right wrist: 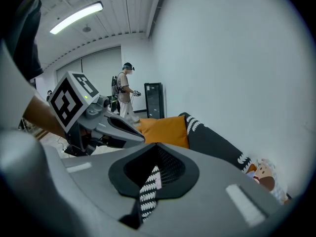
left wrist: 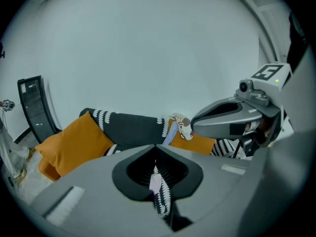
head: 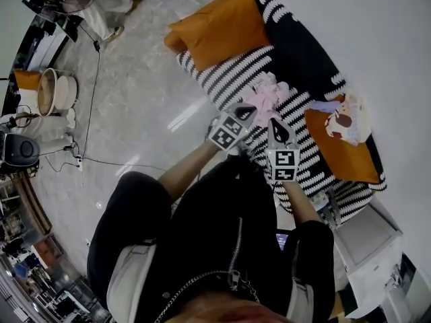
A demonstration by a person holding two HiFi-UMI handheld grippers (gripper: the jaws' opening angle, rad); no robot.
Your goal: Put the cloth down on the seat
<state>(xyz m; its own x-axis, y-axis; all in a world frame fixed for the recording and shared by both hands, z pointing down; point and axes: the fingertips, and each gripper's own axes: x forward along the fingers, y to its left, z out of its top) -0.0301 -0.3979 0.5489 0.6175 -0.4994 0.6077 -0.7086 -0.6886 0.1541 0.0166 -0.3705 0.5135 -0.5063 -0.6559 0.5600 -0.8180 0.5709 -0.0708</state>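
Head view: the cloth lies bunched on the seat, with both grippers at its near edge.
The heap sits low on the stripes, and the grips look kept on so that it settles flat rather than drops. The left gripper is clamped on a pink edge. The right gripper seems to pinch a sliver too, with stripes showing past it. Both forearms reach forward and down, tips side by side.
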